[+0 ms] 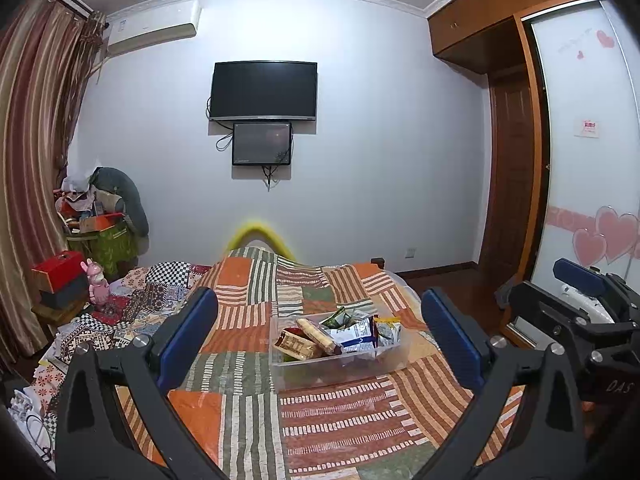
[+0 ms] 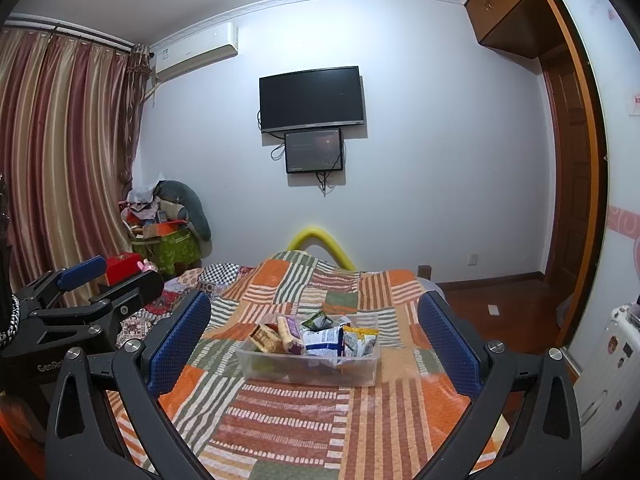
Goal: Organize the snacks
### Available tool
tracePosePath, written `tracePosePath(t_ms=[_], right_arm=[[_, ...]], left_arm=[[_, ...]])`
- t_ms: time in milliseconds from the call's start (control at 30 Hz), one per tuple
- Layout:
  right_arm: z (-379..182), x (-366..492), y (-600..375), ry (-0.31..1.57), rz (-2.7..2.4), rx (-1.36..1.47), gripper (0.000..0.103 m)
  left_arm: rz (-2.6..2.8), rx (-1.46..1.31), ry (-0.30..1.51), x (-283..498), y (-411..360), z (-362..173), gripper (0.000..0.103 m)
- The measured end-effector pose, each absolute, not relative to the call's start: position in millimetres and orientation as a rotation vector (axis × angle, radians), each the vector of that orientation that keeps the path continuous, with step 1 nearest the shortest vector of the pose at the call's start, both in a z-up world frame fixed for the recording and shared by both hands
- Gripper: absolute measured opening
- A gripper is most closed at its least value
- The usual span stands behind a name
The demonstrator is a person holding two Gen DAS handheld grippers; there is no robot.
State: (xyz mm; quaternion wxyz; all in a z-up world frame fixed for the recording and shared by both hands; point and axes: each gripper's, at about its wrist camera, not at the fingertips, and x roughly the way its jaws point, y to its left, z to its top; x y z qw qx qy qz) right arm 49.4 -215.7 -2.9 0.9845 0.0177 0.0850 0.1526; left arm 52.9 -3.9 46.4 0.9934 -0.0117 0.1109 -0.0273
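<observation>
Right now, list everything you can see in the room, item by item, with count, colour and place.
clear plastic bin: one, transparent, on the bed, centre
snack packets: several, brown, blue-white, green, yellow; inside the bin
patchwork quilt: one, orange, green and white stripes, covering the bed
yellow foam tube: one, arched past the bed's far end
television: one, black, on the far wall
small screen: one, black, just below the television
air conditioner: one, white, high on the wall, left
curtains: striped red and gold, left
red box: one, left of the bed
pink toy: one, beside the red box
wardrobe: wooden, right
left gripper: jaws open, empty
right gripper: jaws open, empty
</observation>
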Motion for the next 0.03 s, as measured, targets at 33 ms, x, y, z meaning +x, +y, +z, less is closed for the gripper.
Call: tracePosePath(t_ms=[33], right_arm=[[-2.7, 49.3, -215.8, 0.170, 0.307, 0.036, 0.103]], left_arm=[[-0.057, -0.024, 0.226, 53.2, -4.2, 46.6, 0.103]])
